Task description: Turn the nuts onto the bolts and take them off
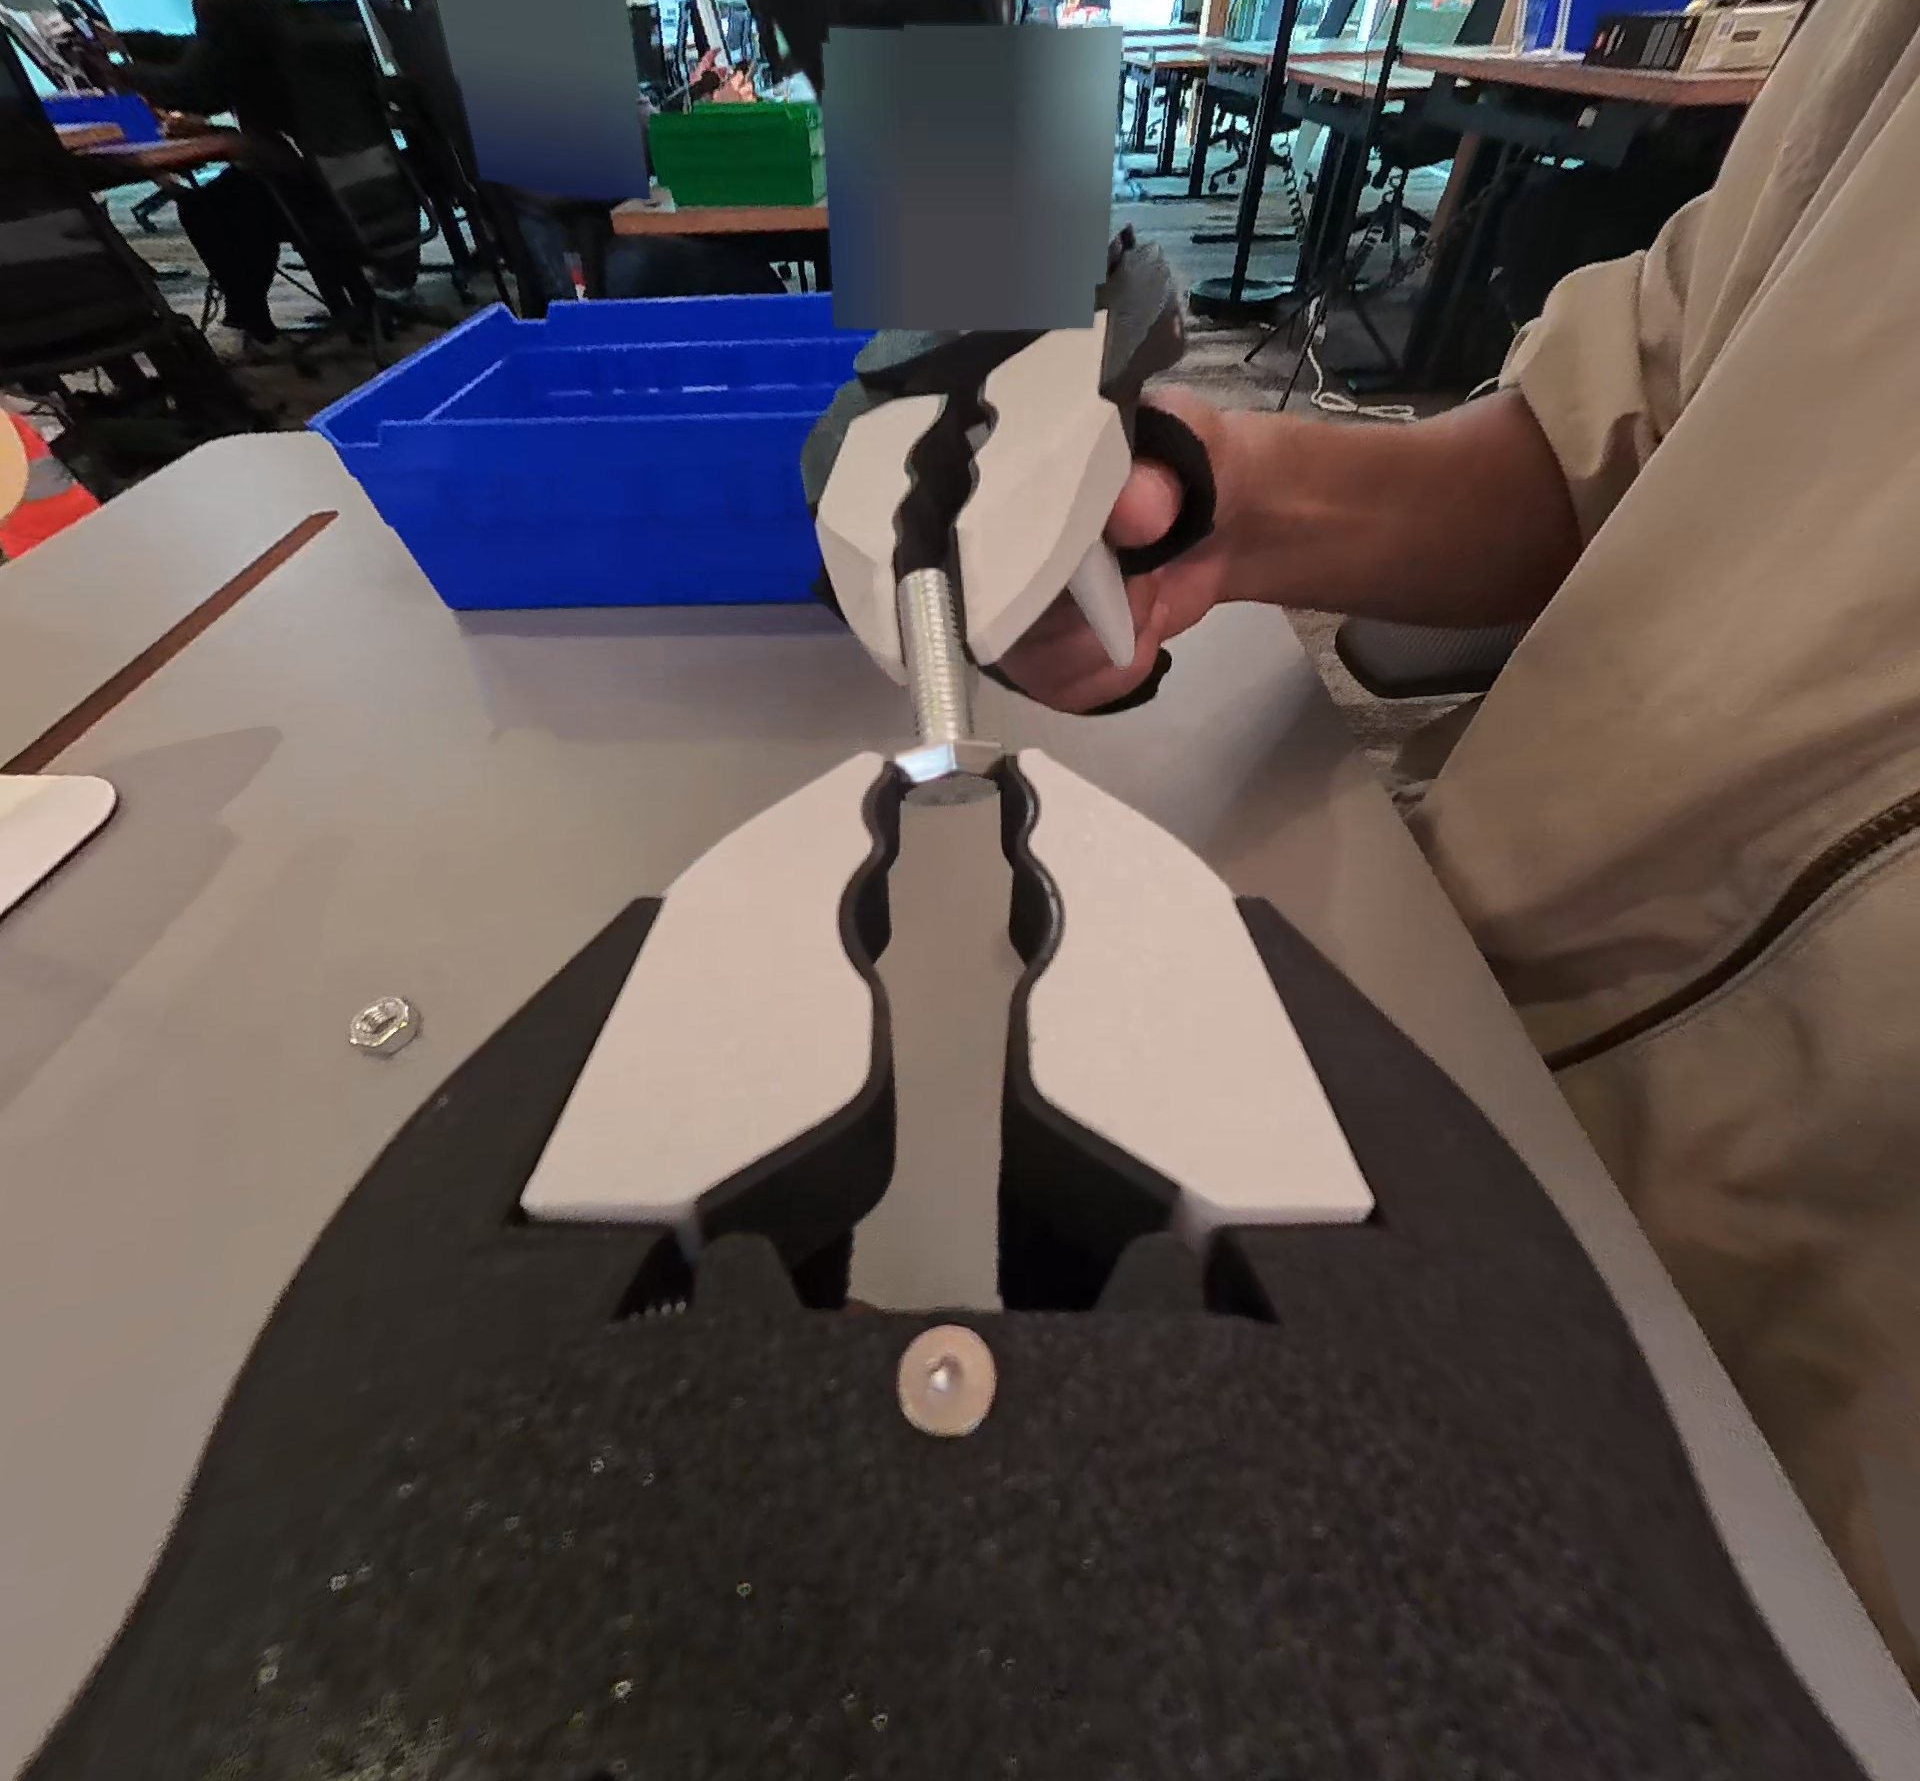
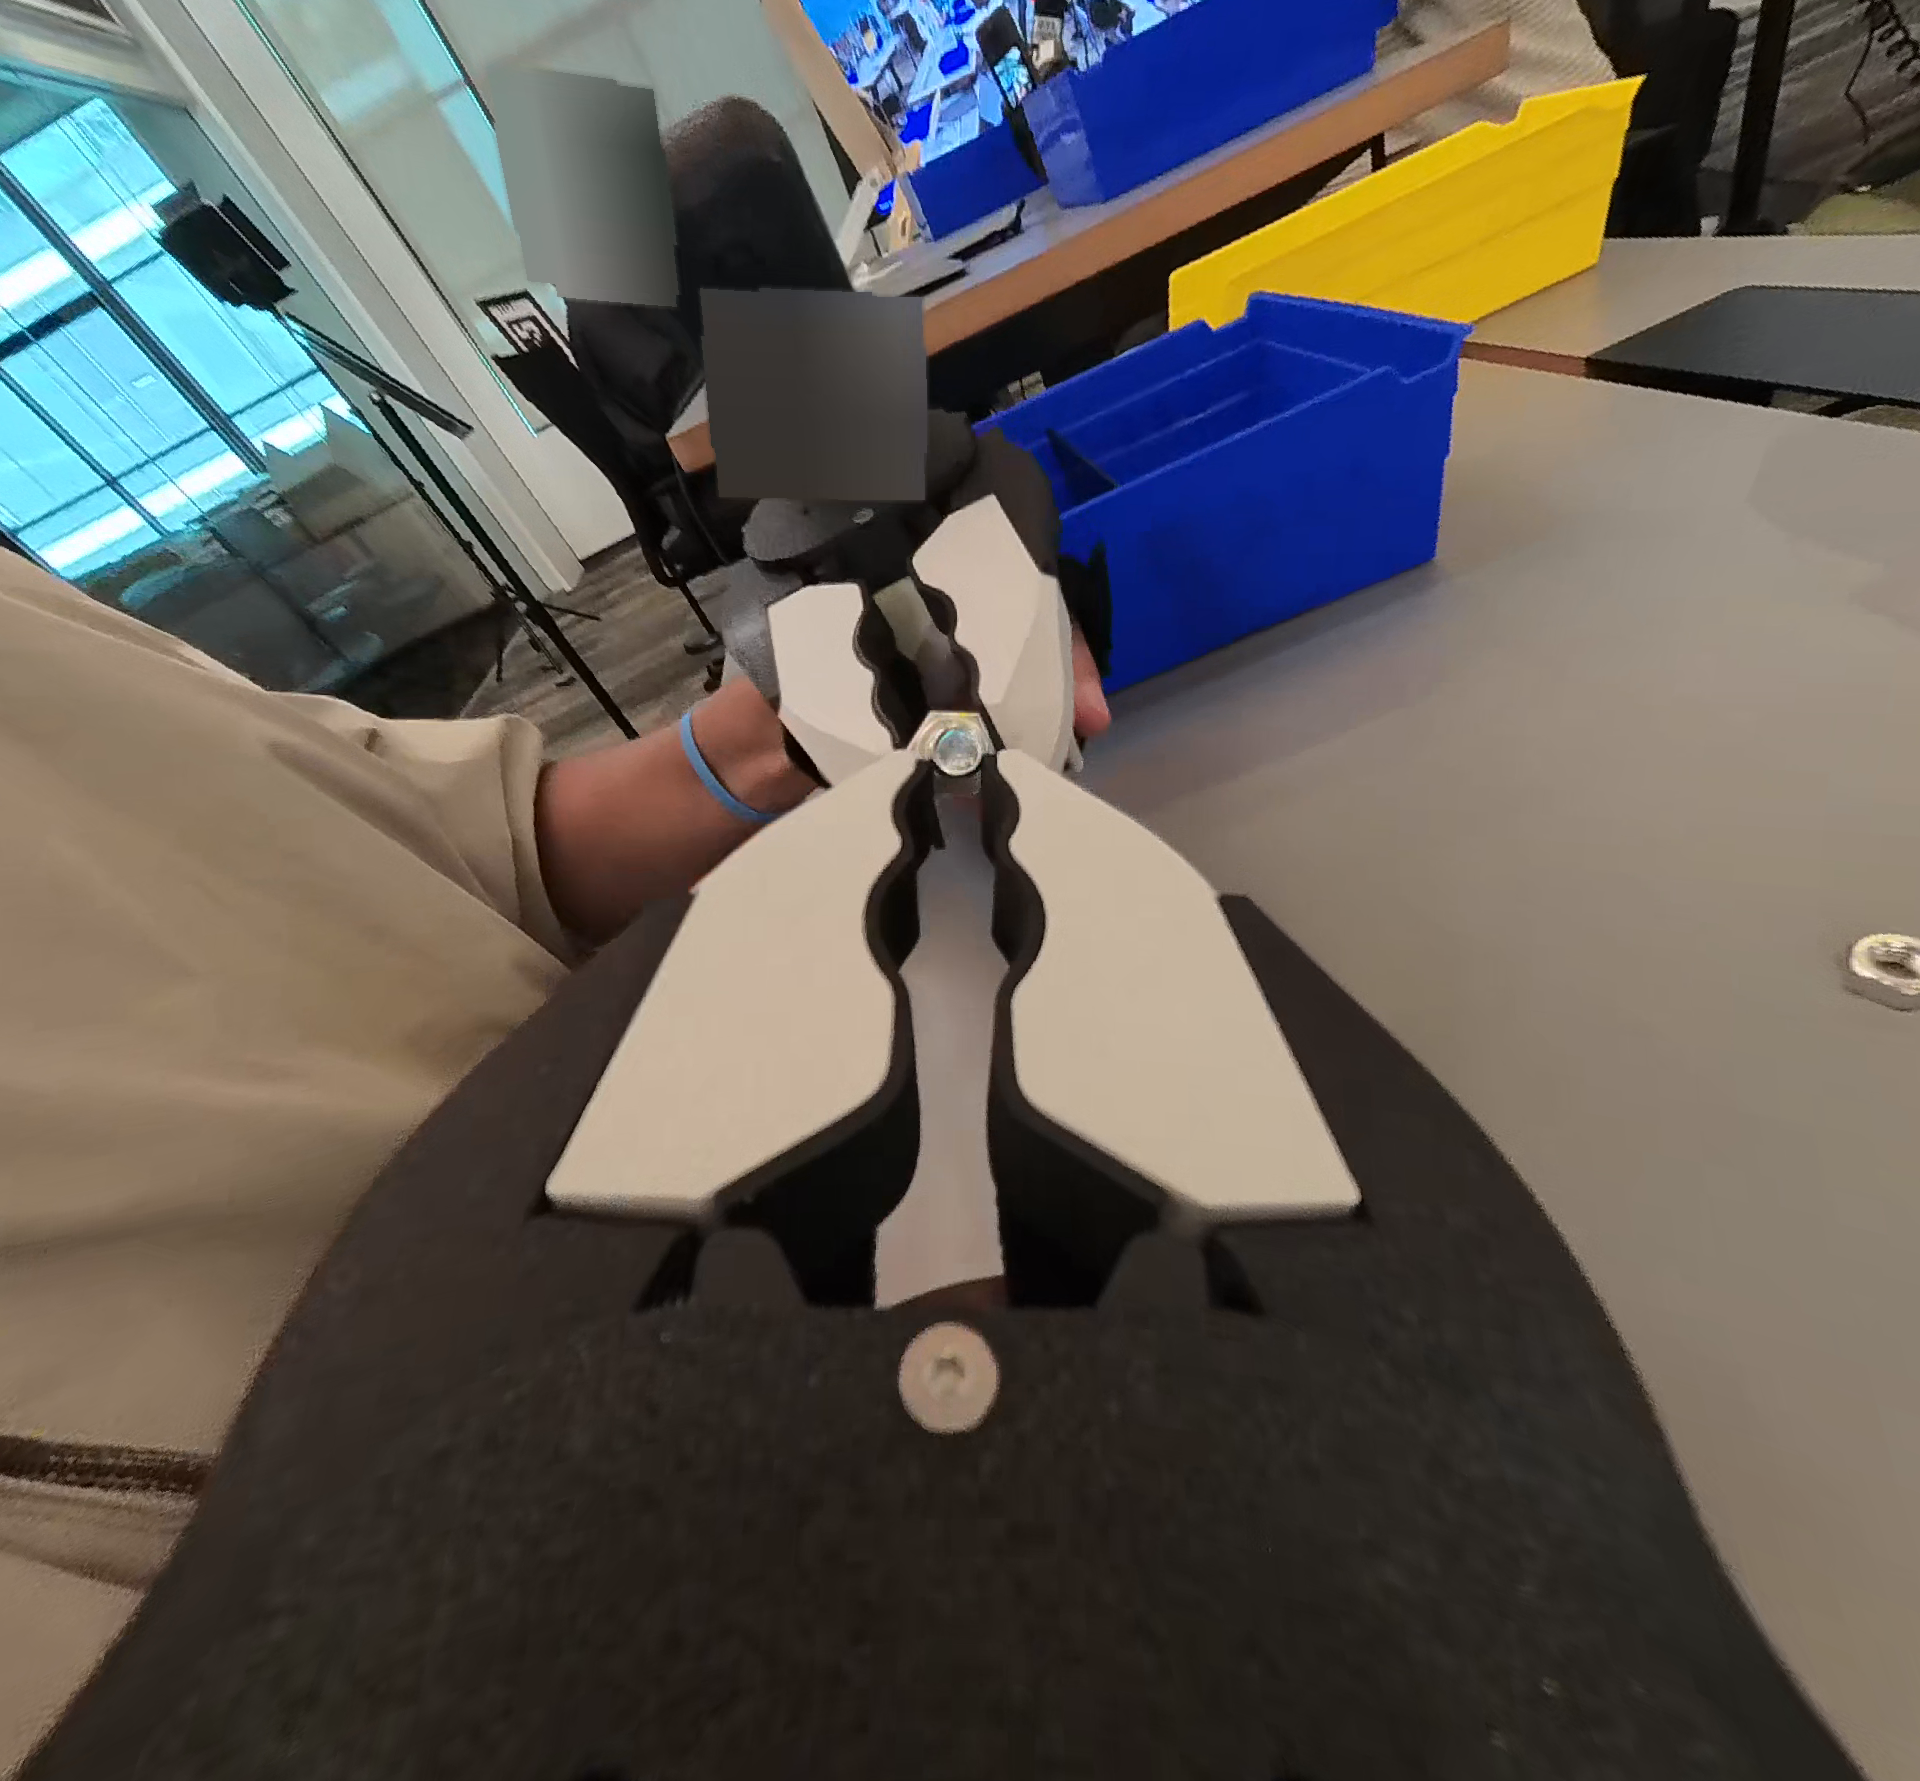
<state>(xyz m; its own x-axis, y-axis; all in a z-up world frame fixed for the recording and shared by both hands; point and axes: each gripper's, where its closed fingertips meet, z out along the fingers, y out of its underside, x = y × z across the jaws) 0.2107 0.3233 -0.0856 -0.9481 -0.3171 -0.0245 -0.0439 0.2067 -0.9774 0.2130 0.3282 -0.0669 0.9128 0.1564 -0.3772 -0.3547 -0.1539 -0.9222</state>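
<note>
A silver bolt (image 1: 938,661) is held in the air over the grey table (image 1: 540,775) between both grippers. My left gripper (image 1: 948,777) is shut on the bolt's hex head (image 1: 948,763). My right gripper (image 1: 928,611) faces it and is shut on the threaded shaft. In the right wrist view my right gripper (image 2: 953,775) meets the hex head (image 2: 954,749), with the left gripper (image 2: 940,729) just beyond. A loose nut (image 1: 384,1025) lies on the table to the left; it also shows in the right wrist view (image 2: 1886,971).
A blue divided bin (image 1: 623,474) (image 2: 1247,505) stands at the table's far side. A yellow bin (image 2: 1434,214) and a black mat (image 2: 1766,349) lie further back. A white flat object (image 1: 42,827) is at the left edge. Other people sit at desks behind. Both grippers' tips are close together, under 4 cm apart.
</note>
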